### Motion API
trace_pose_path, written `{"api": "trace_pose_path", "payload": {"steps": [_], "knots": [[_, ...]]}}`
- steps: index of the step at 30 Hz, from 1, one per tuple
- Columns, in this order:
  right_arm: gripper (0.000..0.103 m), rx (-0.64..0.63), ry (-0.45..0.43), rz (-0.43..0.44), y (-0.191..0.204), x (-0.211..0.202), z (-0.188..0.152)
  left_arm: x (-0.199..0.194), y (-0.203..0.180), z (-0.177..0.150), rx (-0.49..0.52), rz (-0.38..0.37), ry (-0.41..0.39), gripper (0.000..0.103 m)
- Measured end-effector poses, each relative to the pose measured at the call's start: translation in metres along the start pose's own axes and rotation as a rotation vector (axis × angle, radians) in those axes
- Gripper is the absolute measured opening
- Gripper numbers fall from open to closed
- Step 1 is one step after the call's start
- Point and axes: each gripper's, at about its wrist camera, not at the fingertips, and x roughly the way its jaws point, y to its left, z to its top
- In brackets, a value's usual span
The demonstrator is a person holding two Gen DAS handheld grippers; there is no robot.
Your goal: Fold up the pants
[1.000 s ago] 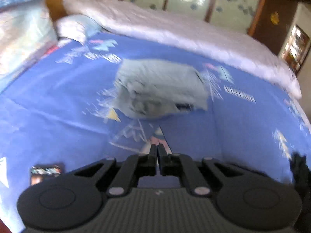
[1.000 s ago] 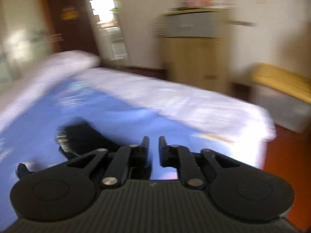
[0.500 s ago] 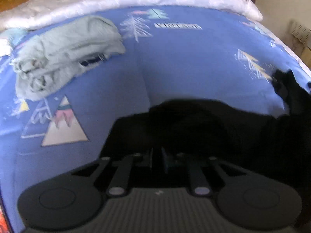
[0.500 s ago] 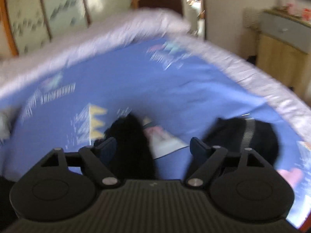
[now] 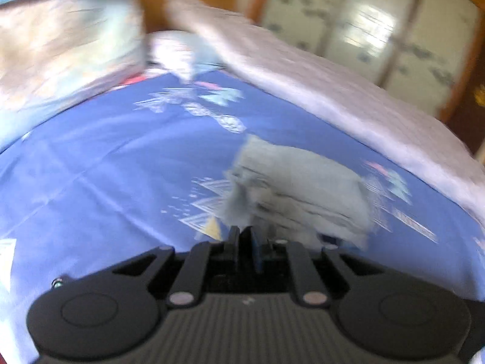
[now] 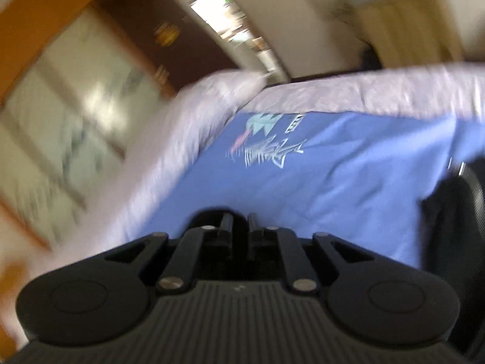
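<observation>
Step in hand, as judged: getting a hold on the black pants [image 6: 454, 242], which are showing as a dark mass to the right of the right gripper [image 6: 239, 224], with a dark hump just behind its tips. To do it well, the right jaws should be taking one edge only, low against the blue sheet [image 5: 106, 166], not a bunched handful. Those jaws have just been closing and are standing a narrow gap apart. Blur is hiding whether cloth is between them, so I cannot tell. The right hand is pointing shallowly down across the bed, rolled to one side. The left gripper [image 5: 245, 238] is pressed nearly together on nothing visible and is tilting more steeply down. A grey folded garment [image 5: 303, 194] is lying just ahead and right of its tips, with the white quilt [image 5: 333, 97] well beyond.
</observation>
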Motion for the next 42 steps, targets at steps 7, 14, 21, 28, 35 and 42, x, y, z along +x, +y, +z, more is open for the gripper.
{"api": "trace_pose_path", "payload": {"steps": [7,14,21,28,35,42], "knots": [[0.076,-0.172,0.065,-0.087,-0.023,0.004,-0.014,0.022,-0.004,-0.034,0.102,0.055,0.123,0.023],[0.067,-0.05,0.127,-0.13,-0.07,0.011,-0.012,-0.019,-0.002,-0.064,0.206,-0.036,0.128,0.024],[0.047,0.017,0.254,-0.063,-0.068,0.059,-0.037,-0.035,-0.034,-0.097,0.381,-0.224,0.174,0.027],[0.007,-0.402,0.24,0.194,0.051,0.039,-0.075,0.004,-0.042,-0.121,0.339,-0.168,0.318,0.027],[0.007,-1.165,0.482,0.473,0.136,-0.041,-0.24,0.012,-0.035,-0.129,0.324,-0.145,0.338,0.027],[0.007,-1.05,0.429,0.318,0.128,-0.003,-0.21,0.012,-0.034,-0.128,0.326,-0.143,0.348,0.028]]}}
